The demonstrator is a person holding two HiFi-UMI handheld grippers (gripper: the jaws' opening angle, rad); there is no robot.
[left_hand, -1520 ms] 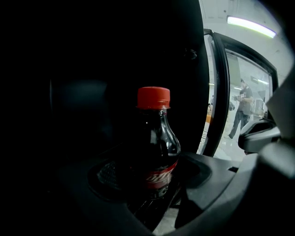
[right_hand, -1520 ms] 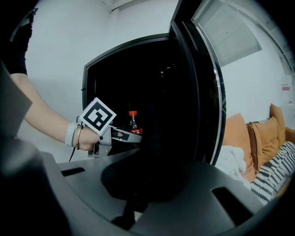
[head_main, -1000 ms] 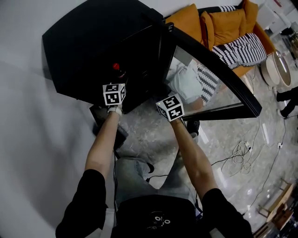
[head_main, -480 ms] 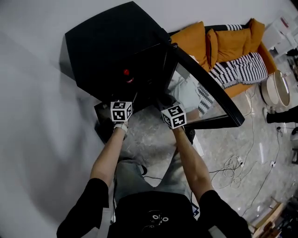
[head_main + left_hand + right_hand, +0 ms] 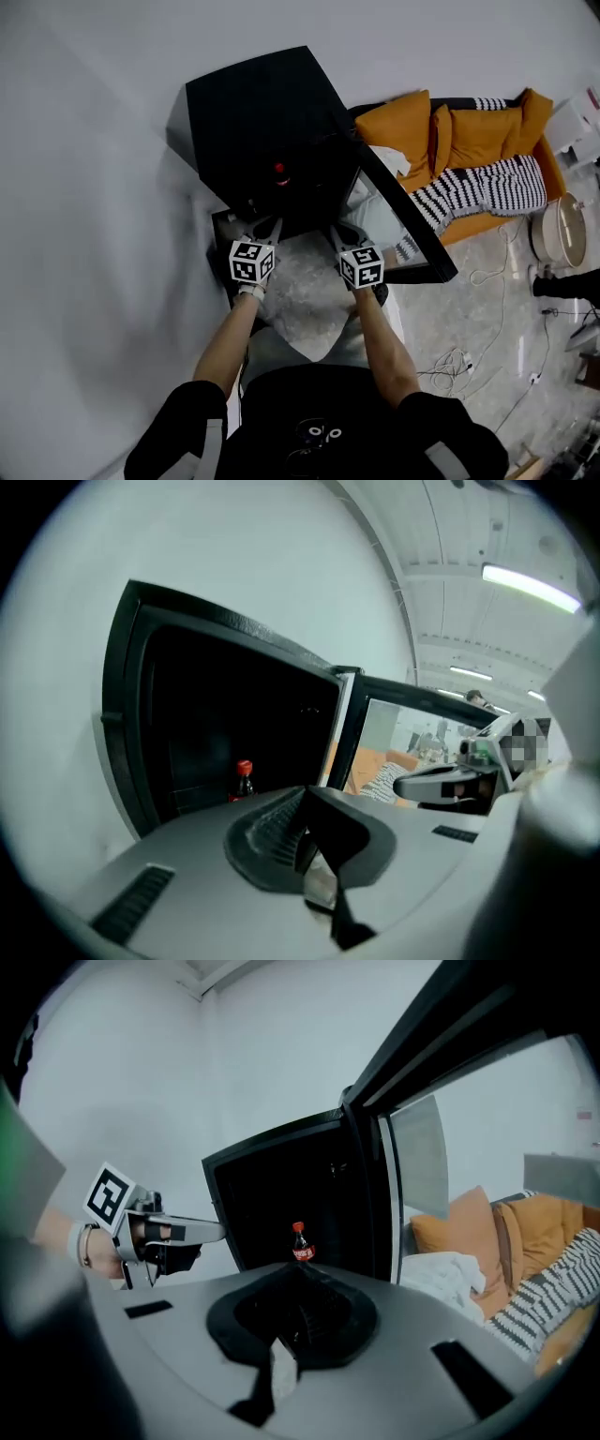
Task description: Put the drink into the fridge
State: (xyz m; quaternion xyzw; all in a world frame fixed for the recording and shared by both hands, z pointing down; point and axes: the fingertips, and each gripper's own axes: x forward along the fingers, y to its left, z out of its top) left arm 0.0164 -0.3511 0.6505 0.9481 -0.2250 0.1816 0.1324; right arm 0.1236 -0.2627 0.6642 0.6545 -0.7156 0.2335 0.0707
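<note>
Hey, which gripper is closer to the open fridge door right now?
Right. The right gripper sits just beside the open fridge door; the left gripper is farther off, in front of the fridge opening.

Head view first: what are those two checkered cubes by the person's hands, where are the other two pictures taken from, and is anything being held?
No robot here: a person holds a tool in each hand. The left hand-held gripper and the right hand-held gripper are two-jaw pincers; the marker cubes are part of them. The head view comes from a camera on the person's head, looking steeply down. The other two come from cameras riding on each gripper, looking along its jaws. Both pairs of jaws are closed with nothing between them. They point at a black fridge whose glass-paned door stands open. Inside stands a small dark drink bottle with a red cap. To the right is an orange sofa.
</note>
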